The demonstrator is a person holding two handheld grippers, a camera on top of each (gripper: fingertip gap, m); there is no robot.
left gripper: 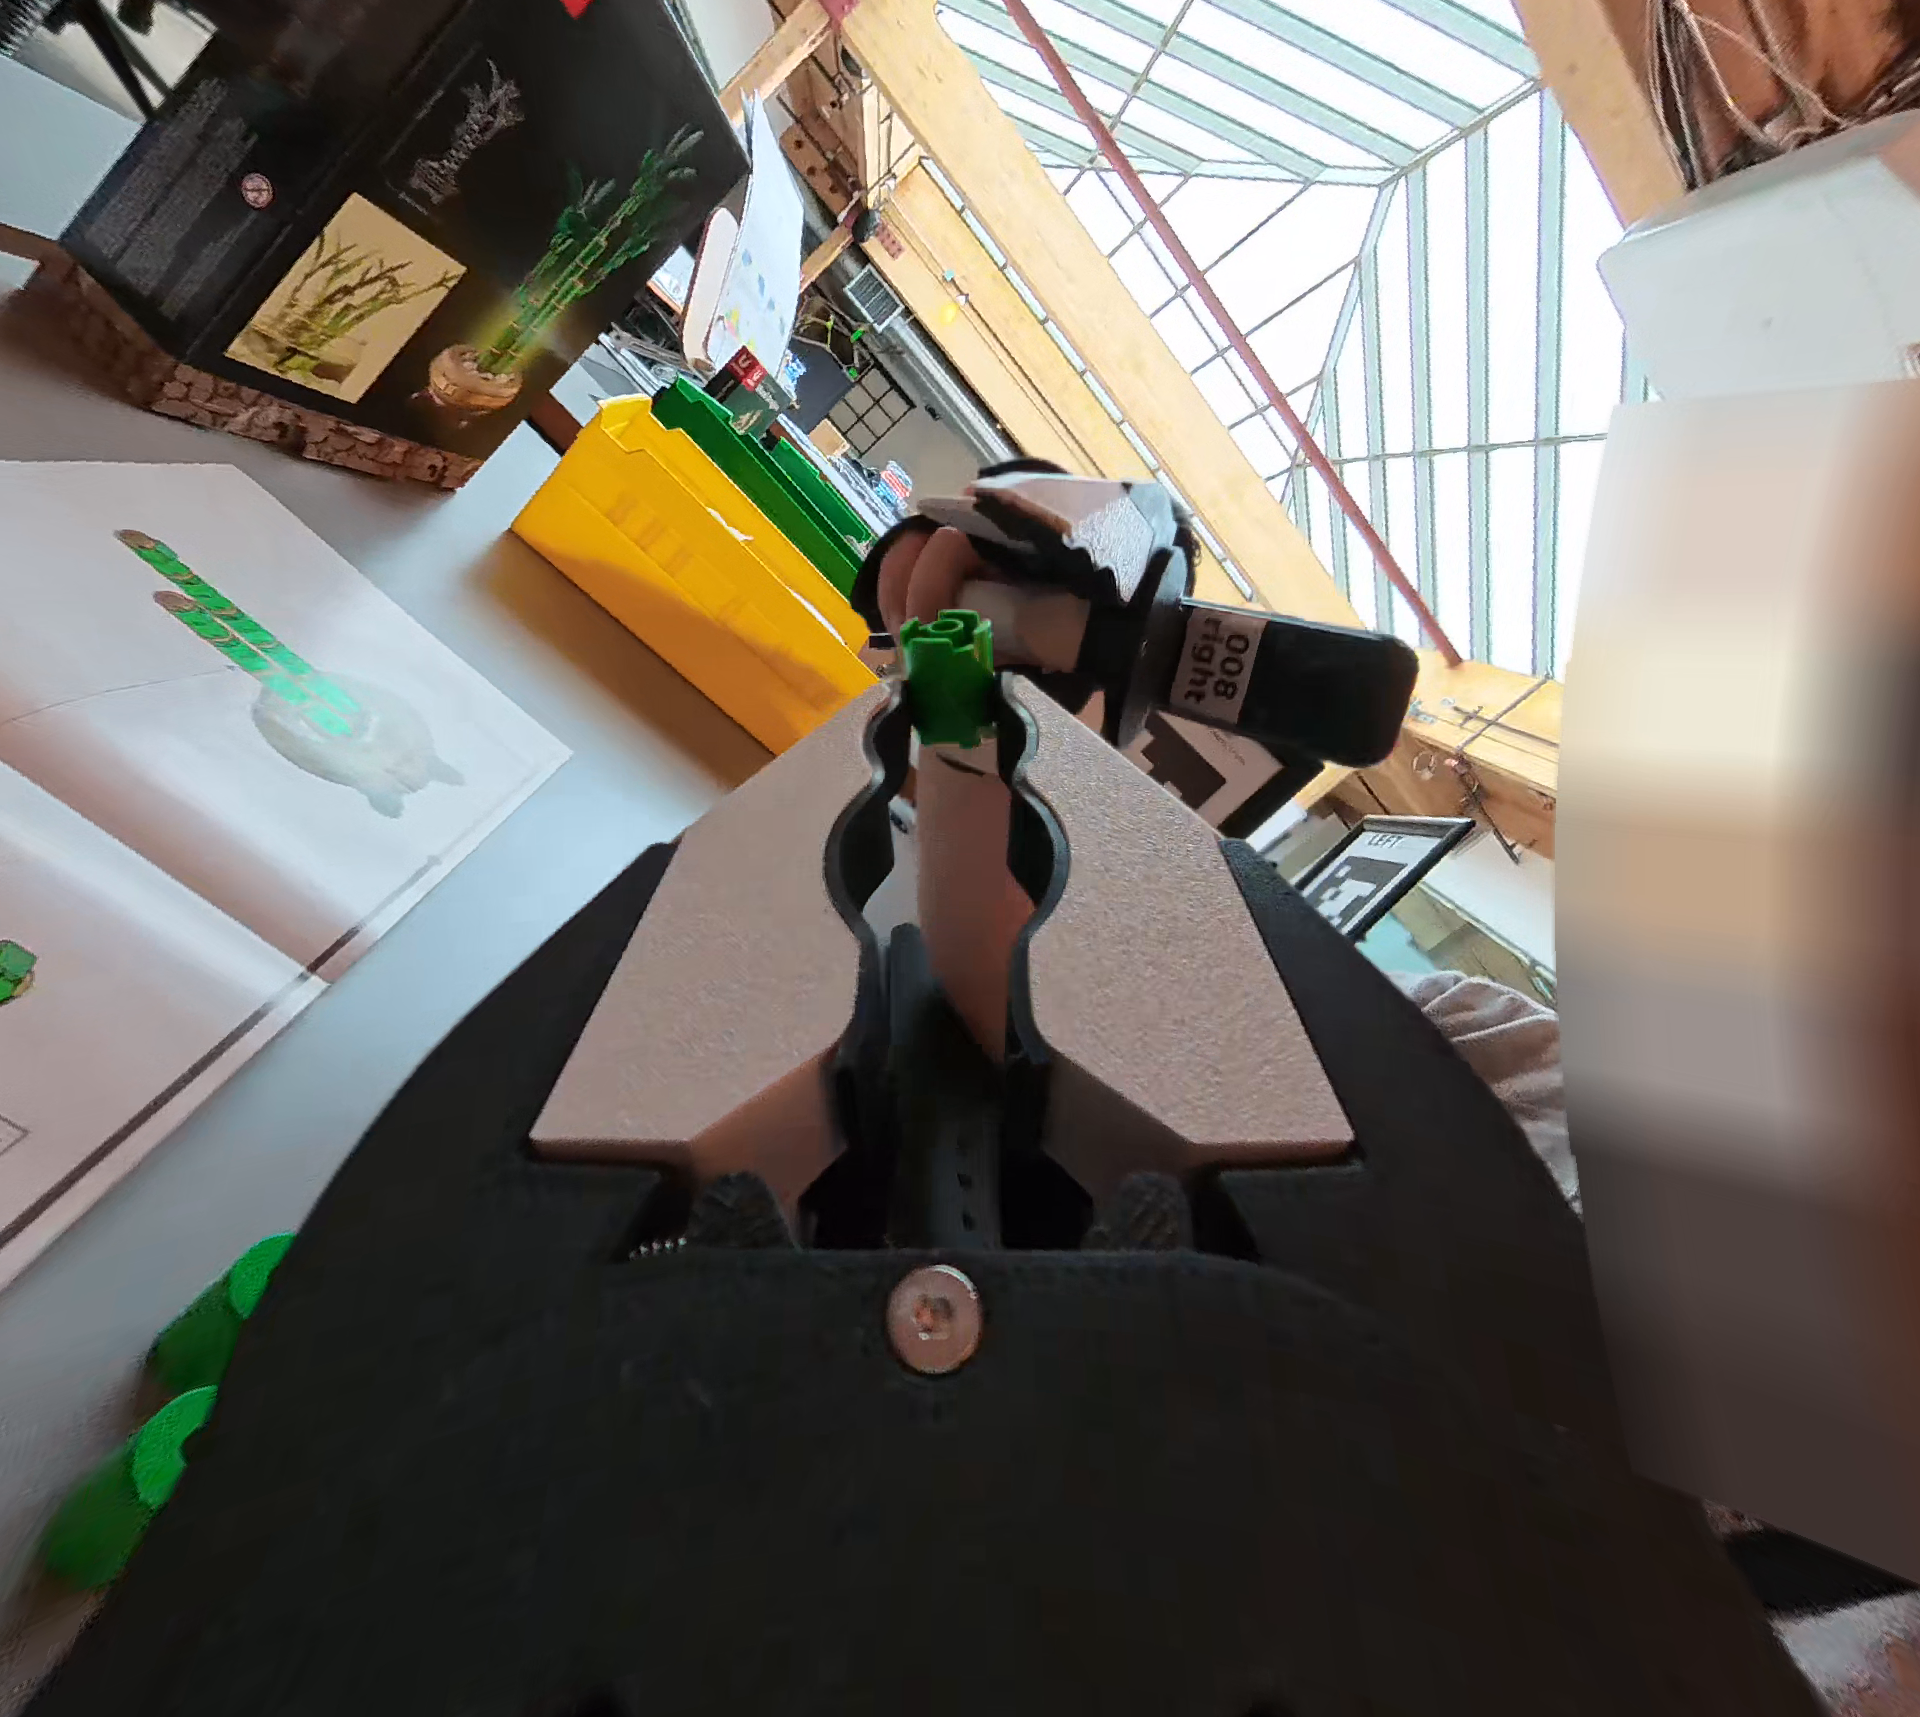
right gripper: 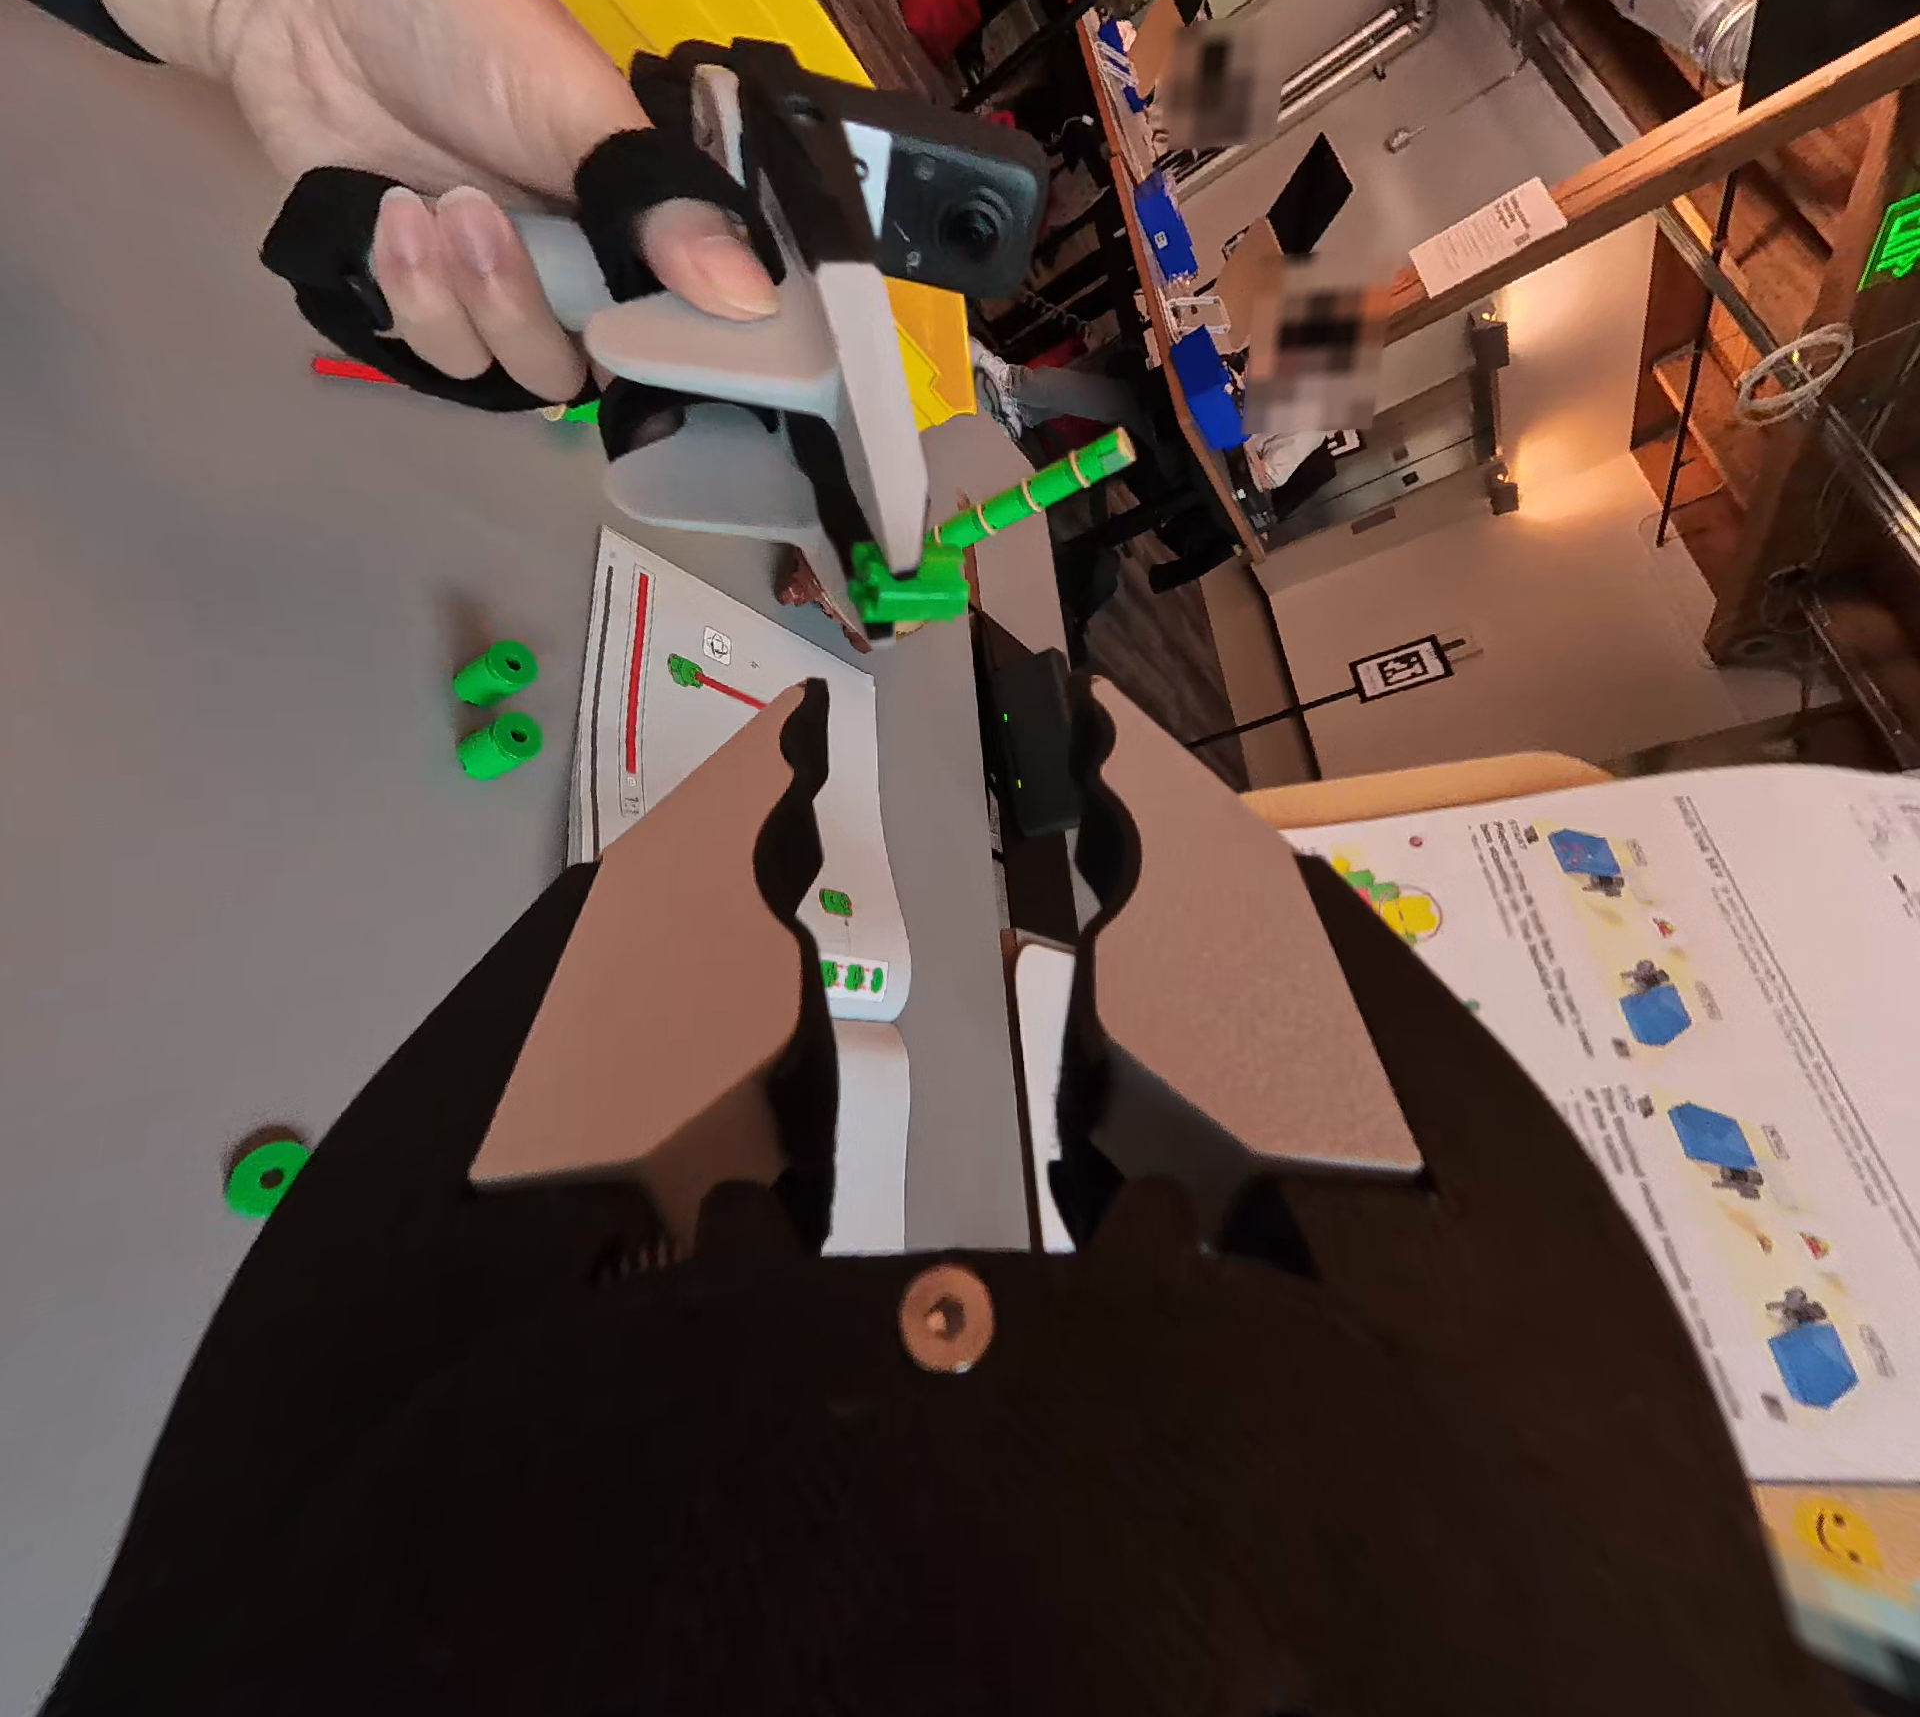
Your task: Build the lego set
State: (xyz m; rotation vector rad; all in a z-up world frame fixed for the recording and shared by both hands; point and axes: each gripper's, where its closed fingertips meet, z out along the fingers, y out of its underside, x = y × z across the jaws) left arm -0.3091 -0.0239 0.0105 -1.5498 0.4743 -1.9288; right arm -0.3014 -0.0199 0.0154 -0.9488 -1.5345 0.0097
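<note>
Though small, the green lego piece (left gripper: 948,680) looks light, rigid and slick; best pinched across its flat sides. It sits clamped at the tips of the left hand-held gripper (left gripper: 951,711), lifted off the surface (right gripper: 260,628). Right hand-held gripper (right gripper: 951,711): jaws apart, empty. Loose green cylinders (right gripper: 497,709) lie beside the instruction booklet (right gripper: 665,628).
</note>
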